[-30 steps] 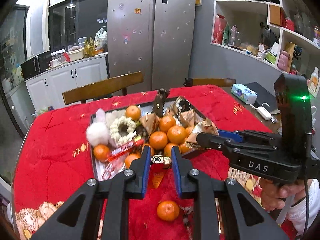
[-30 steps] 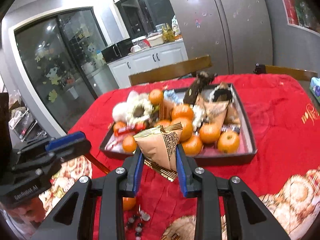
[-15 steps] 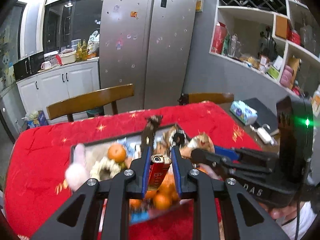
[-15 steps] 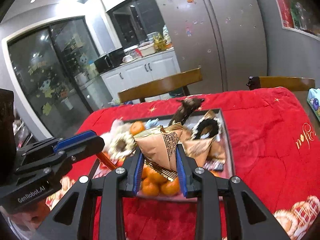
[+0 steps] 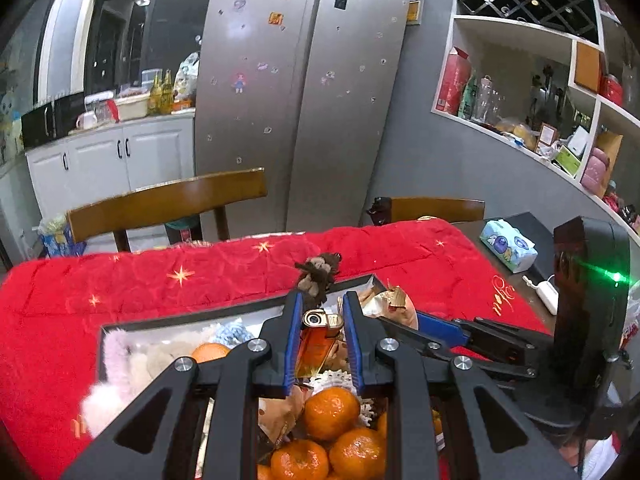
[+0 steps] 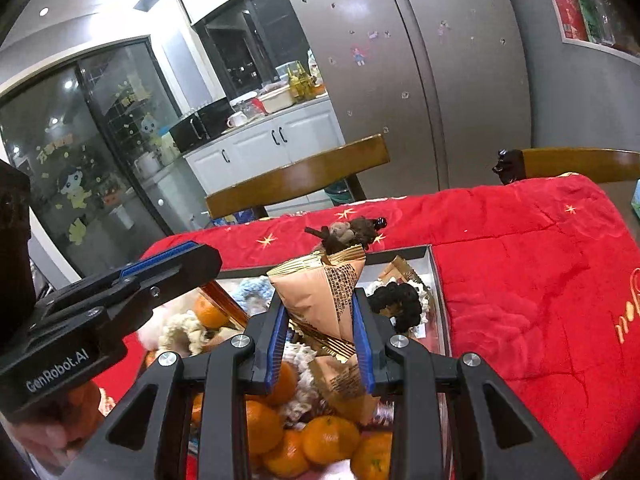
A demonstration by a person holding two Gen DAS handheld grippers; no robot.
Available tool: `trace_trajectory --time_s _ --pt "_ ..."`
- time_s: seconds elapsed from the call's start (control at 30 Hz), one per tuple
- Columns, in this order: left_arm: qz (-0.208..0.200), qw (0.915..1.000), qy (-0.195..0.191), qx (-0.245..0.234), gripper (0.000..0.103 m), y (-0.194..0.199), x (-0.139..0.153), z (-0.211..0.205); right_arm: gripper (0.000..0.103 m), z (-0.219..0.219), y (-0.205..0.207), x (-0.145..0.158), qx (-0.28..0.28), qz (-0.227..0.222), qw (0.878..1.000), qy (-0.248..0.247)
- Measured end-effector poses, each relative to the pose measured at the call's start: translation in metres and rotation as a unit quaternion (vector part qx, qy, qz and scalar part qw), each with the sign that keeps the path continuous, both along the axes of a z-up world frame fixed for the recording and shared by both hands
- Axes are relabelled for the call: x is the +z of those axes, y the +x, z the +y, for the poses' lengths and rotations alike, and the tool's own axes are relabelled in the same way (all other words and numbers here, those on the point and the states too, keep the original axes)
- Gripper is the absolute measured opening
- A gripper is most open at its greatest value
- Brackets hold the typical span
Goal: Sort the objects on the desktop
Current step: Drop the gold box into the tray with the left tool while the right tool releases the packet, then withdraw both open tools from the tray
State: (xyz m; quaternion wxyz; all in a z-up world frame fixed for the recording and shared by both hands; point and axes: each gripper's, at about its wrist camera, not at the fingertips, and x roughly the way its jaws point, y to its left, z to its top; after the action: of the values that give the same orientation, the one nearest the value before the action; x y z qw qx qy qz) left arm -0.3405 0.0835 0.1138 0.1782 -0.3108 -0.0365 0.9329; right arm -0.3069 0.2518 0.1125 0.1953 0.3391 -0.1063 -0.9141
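Item one: lighter (image 5: pixel 318 338), amber body with a metal cap, clamped between the blue pads of your left tongs (image 5: pixel 319 334). It sits cap up and far, base down and near, its long axis running roughly along the fingers, and it hangs over the tray (image 5: pixel 192 318), above the tangerines (image 5: pixel 332 412) heaped at the near end.

Item two: snack packet (image 6: pixel 322 300), tan with gold trim, pinched in your right tongs (image 6: pixel 320 338). Its broad crimped top fans out beyond the tips; the narrow end points back toward you. It too hangs over the tray's contents, with the dark scrunchie (image 6: pixel 396 304) just to its right.

The two tongs stand side by side, the left ones to the left of the right. Both loads are already above the tray, so the coming move is likely a drop straight down. Surface: red quilted cloth (image 5: pixel 160 280) around the tray on all visible sides.
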Motion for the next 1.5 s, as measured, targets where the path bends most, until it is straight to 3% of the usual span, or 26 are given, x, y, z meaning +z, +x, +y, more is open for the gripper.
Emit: trace_trajectory --time_s 0.1,0.3,0.5,0.63,0.67,0.7,0.73,0.77,0.8,0.87,0.93,1.2,1.5 --pt "-0.022 0.9997 -0.006 -0.008 0.022 -0.006 -0.012 0.003 0.029 -0.004 -0.003 -0.011 -0.001 -0.002 1.0 0.012" --pt "-0.02 0.9997 -0.015 -0.002 0.022 -0.006 -0.019 0.001 0.029 -0.006 -0.006 -0.027 -0.002 -0.005 1.0 0.029" --pt "-0.011 0.9994 -0.031 0.009 0.022 -0.006 -0.022 0.002 0.03 -0.004 -0.002 -0.025 0.004 -0.001 1.0 0.023" --pt "-0.031 0.9989 -0.032 0.012 0.022 -0.01 -0.025 0.001 0.035 -0.005 -0.003 -0.024 0.006 -0.004 1.0 0.026" --pt "-0.032 0.9987 -0.035 0.019 0.026 -0.011 -0.025 0.0 0.038 -0.005 -0.002 -0.022 0.007 -0.002 1.0 0.027" --pt "-0.032 0.9982 -0.042 0.027 0.032 -0.011 -0.025 -0.001 0.048 -0.005 -0.002 -0.021 0.008 -0.001 1.0 0.029" --pt "-0.032 0.997 -0.056 0.043 0.047 -0.013 -0.025 -0.002 0.055 -0.005 -0.001 -0.02 0.01 0.0 1.0 0.029" --pt "-0.032 0.9955 -0.069 0.057 0.063 -0.014 -0.025 -0.003 0.055 -0.004 0.0 -0.019 0.009 0.003 1.0 0.029" --pt "-0.031 0.9938 -0.077 0.074 0.071 -0.016 -0.024 -0.007 0.058 -0.003 0.0 -0.018 0.005 0.006 0.999 0.032" --pt "-0.033 0.9926 -0.071 0.093 0.102 -0.019 -0.025 -0.016 0.071 0.001 0.0 -0.016 -0.006 0.011 0.999 0.034" --pt "-0.036 0.9931 -0.058 0.095 0.103 -0.021 -0.026 -0.023 0.103 0.009 -0.001 -0.014 -0.017 0.012 1.0 0.024" --pt "-0.015 0.9904 -0.093 0.101 0.103 -0.017 -0.024 -0.018 0.103 0.035 -0.002 -0.008 -0.053 0.021 0.996 -0.062" --pt "0.03 0.9881 -0.1 0.114 0.103 -0.004 -0.008 -0.017 0.103 0.041 0.002 -0.001 -0.062 0.042 0.995 -0.062"
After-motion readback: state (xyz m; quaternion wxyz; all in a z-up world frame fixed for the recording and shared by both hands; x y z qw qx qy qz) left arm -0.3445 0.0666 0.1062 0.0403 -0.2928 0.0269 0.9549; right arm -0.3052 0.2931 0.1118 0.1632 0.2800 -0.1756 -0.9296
